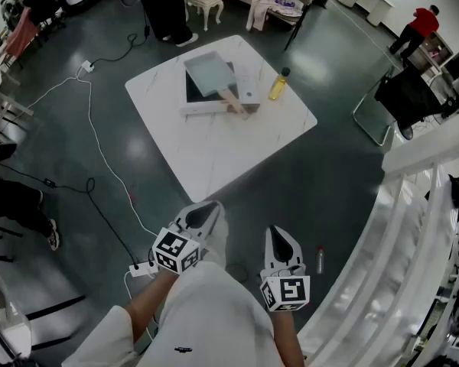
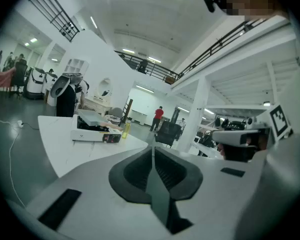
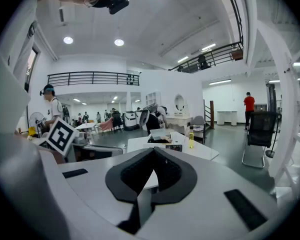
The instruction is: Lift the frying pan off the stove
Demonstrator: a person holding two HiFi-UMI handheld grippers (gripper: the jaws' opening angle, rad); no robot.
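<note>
Grey metal frying pan (image 1: 208,73) is seen on the stove (image 1: 201,109), on the white table (image 1: 214,159), well ahead | judged stiff, fairly heavy; wooden handle (image 1: 232,102) is to be gripped | left gripper (image 1: 203,214) and right gripper (image 1: 280,245) are pressed together, nothing held.

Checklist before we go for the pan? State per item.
1. Frying pan seated on the stove: ok.
2. Pan handle uncovered, yellow bottle standing apart from it: ok.
3. Left gripper open for a grasp: not ok, shut and empty.
4. Right gripper open for a grasp: not ok, shut and empty.
5. Grippers at the table: not ok, floor lies between them and it.
6. Pan empty: cannot tell from this far off.
</note>
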